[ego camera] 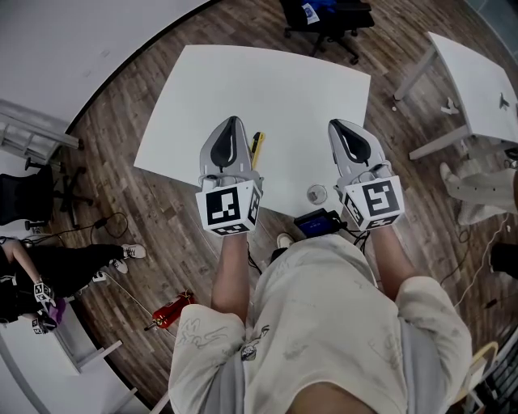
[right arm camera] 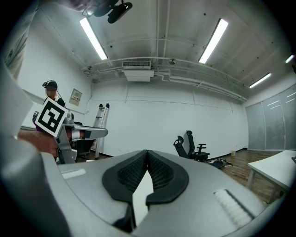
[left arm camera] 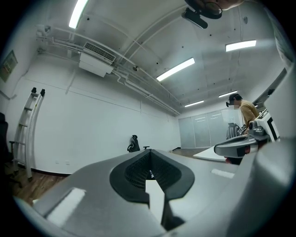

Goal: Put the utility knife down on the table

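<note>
A yellow utility knife (ego camera: pixel 256 148) lies on the white table (ego camera: pixel 202 89), just right of my left gripper (ego camera: pixel 233 121). That gripper hangs above the table, shut, with nothing between its pads (left arm camera: pixel 149 152). My right gripper (ego camera: pixel 338 124) is level beside it, farther right, also shut and empty (right arm camera: pixel 147 152). Both point away from the person over the table. The knife shows in neither gripper view; each looks across the room at white walls, and each catches the other gripper at its edge.
A small tape roll (ego camera: pixel 316 194) and a black device (ego camera: pixel 318 221) sit at the table's near edge. An office chair (ego camera: pixel 328 16) stands beyond the table, a second white table (ego camera: pixel 477 81) at right. A seated person (ego camera: pixel 48 275) is at left; a red object (ego camera: pixel 171 311) lies on the floor.
</note>
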`<move>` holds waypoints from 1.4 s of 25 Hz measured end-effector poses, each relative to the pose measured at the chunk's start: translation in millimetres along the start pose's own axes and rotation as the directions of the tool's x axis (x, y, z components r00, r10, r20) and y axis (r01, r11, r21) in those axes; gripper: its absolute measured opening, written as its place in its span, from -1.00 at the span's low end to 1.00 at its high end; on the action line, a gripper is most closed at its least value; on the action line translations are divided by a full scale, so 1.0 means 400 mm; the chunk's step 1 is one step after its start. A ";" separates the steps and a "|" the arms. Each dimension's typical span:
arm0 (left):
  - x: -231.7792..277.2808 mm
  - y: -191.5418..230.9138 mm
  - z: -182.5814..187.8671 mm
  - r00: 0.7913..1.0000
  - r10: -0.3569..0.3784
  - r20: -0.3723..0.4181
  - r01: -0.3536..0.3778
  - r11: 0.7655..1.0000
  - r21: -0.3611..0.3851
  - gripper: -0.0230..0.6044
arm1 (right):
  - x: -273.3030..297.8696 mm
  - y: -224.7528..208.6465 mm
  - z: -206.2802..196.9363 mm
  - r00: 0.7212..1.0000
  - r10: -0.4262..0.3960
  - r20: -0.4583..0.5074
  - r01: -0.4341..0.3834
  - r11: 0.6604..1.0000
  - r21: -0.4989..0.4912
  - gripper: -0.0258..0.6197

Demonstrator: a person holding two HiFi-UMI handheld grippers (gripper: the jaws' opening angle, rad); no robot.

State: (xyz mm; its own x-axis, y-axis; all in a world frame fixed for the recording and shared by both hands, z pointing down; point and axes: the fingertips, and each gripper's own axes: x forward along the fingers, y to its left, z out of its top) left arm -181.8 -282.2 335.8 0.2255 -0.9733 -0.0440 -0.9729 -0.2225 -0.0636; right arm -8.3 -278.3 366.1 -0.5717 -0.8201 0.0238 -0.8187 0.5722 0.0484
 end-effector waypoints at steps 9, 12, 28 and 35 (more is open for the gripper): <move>-0.047 0.001 0.030 0.997 0.008 0.071 -0.009 1.000 0.008 -0.87 | -0.002 -0.002 0.000 1.000 0.009 0.005 -0.009 1.000 0.001 -0.90; -0.064 0.001 0.041 0.996 0.007 0.084 -0.008 1.000 0.009 -0.87 | -0.002 0.002 0.002 1.000 0.010 0.007 -0.010 1.000 0.000 -0.90; -0.144 -0.029 0.055 0.983 -0.023 0.183 0.015 0.999 0.043 -0.86 | -0.015 0.028 0.013 0.998 0.038 0.045 -0.038 0.999 -0.004 -0.90; -0.163 -0.034 0.031 0.983 -0.023 0.183 0.018 0.999 0.030 -0.86 | -0.024 0.050 0.032 0.994 0.050 0.093 -0.048 0.999 -0.022 -0.90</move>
State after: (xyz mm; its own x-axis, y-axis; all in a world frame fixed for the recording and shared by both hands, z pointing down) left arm -182.7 -215.2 327.1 0.2533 -0.9410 -0.2245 -0.9667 -0.2378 -0.0940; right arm -19.9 -258.7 354.2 -0.6143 -0.7862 -0.0670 -0.7890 0.6105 0.0693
